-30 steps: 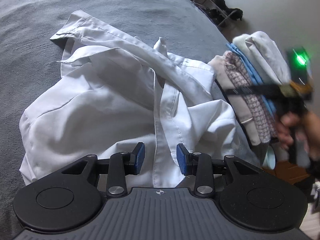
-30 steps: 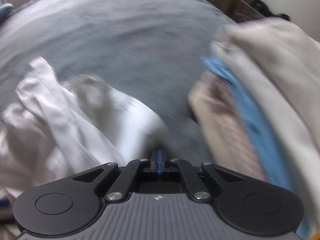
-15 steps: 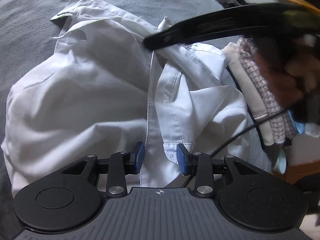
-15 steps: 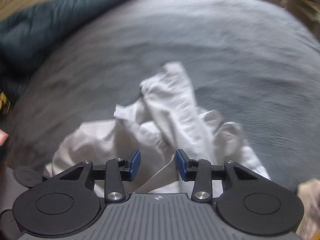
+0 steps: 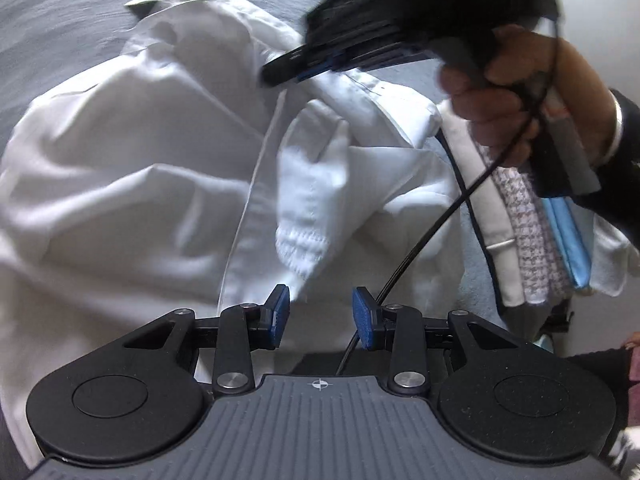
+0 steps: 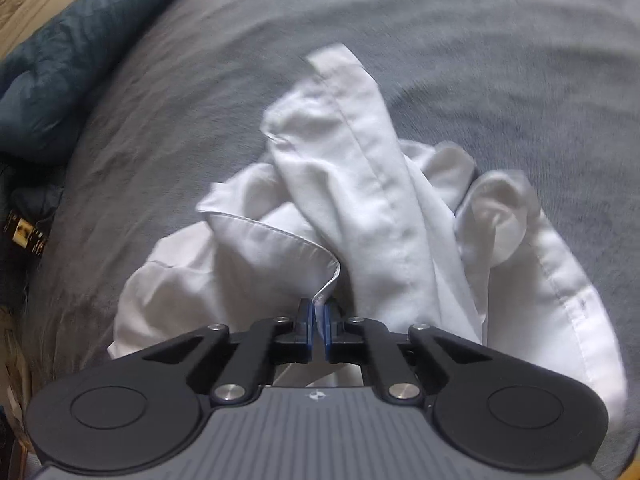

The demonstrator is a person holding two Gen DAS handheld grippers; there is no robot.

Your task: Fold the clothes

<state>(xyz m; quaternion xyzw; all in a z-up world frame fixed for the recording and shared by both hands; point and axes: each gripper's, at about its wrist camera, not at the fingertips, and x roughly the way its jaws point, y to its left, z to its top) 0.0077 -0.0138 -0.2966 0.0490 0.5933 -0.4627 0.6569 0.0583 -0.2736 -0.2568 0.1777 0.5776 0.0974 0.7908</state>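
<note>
Your right gripper (image 6: 319, 320) pinches the shirt (image 6: 360, 184) hem; your left gripper (image 5: 318, 316), jaws apart, hovers just before the shirt.

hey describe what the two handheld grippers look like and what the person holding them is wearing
Each gripper, left and right, has a ribbed grey body, black linkage arms with silver pivots, round black side discs and blue finger pads. A black cable trails from the right one. The hand holding it shows a dark sleeve.

Black left gripper (image 5: 318, 316) with blue pads (2 silver screws), dark sleeve (image 5: 624, 160), black cable (image 5: 424, 240).
</note>
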